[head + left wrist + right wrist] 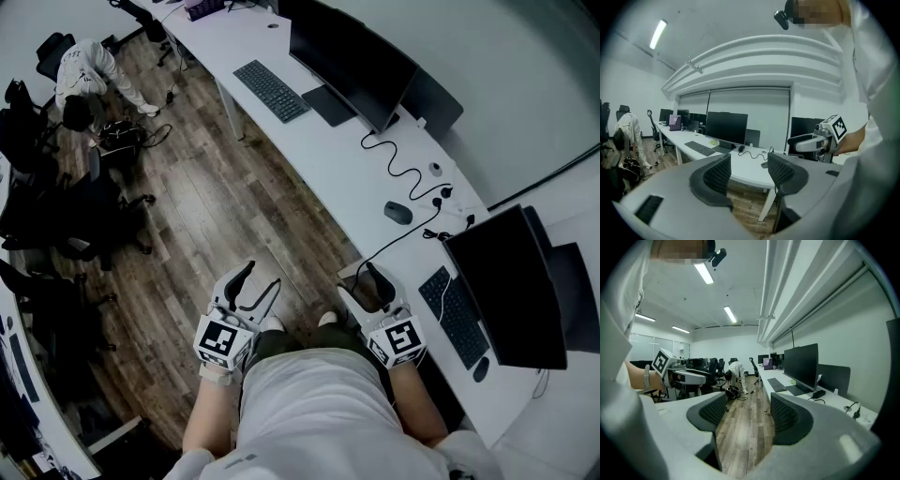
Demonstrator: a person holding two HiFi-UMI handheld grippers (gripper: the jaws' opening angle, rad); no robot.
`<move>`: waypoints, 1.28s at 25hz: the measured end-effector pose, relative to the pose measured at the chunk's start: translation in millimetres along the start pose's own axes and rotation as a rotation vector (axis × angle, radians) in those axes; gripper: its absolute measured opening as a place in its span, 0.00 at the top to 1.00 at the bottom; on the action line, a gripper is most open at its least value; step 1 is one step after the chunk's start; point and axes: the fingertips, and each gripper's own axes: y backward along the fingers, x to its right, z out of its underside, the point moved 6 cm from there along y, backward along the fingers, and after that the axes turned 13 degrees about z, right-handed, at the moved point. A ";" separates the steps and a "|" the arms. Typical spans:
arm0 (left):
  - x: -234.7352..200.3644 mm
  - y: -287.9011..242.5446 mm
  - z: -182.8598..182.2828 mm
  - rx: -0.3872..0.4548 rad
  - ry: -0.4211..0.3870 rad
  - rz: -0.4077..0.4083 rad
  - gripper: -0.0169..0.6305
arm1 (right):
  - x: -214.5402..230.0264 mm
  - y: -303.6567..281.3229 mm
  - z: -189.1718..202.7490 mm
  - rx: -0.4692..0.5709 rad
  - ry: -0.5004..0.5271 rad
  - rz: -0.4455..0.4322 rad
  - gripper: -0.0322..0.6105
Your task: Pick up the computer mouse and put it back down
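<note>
The dark computer mouse (397,212) lies on the long white desk (328,169), its cable running toward the right. Both grippers hang in front of the person's body, short of the desk edge and apart from the mouse. My left gripper (255,284) (749,173) is open over the wooden floor with nothing between its fingers. My right gripper (367,281) (749,416) is open too, empty, close to the desk's near edge. Each gripper view shows the other gripper off to one side. The mouse cannot be made out with certainty in either gripper view.
On the desk stand a large monitor (352,61) with a keyboard (270,90), and nearer right a second monitor (506,281), keyboard (453,314) and another mouse (481,368). A person (84,70) bends over among office chairs (56,216) at the left.
</note>
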 end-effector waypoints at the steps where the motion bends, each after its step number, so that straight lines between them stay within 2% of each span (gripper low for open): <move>1: -3.1 7.6 1.9 0.002 0.008 0.000 0.62 | -8.2 -0.4 -0.8 0.002 0.009 -0.007 0.49; 8: -26.9 48.1 11.1 0.015 0.037 0.004 0.62 | -57.0 -10.9 -4.3 -0.010 0.035 -0.012 0.49; 12: -40.8 65.9 19.4 0.025 0.060 0.022 0.62 | -78.1 -18.5 -4.6 -0.015 0.006 -0.008 0.49; 16: -52.8 71.3 28.9 -0.001 0.065 0.037 0.62 | -89.5 -28.3 -4.8 -0.014 0.027 0.001 0.49; 20: -61.5 60.7 31.7 -0.026 0.079 0.053 0.62 | -79.3 -38.8 -1.4 -0.028 -0.004 0.034 0.49; 25: -72.1 32.2 25.2 -0.062 0.068 0.080 0.62 | -55.5 -60.8 -2.6 -0.027 -0.021 0.030 0.49; 32: -92.8 -24.9 10.9 -0.097 0.067 0.087 0.62 | 3.2 -100.3 -0.2 -0.048 -0.056 0.043 0.49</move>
